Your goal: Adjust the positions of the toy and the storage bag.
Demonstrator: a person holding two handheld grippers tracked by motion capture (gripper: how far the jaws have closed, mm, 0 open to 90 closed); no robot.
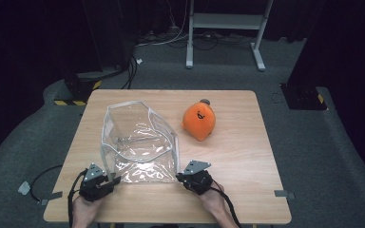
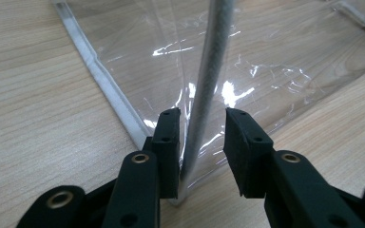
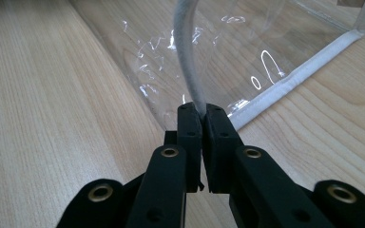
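Right gripper (image 3: 202,114) is clamped on the clear bag's (image 1: 140,137) white rim at lower centre. Left gripper (image 2: 202,130): jaws straddle the rim, a gap visible at one pad.

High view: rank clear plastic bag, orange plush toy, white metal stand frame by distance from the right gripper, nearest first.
1. Clear plastic bag: right at the right gripper, whose jaws are shut on its white-trimmed rim.
2. Orange plush toy: farther up the table, right of the bag.
3. White metal stand frame: on the floor beyond the table's far edge.
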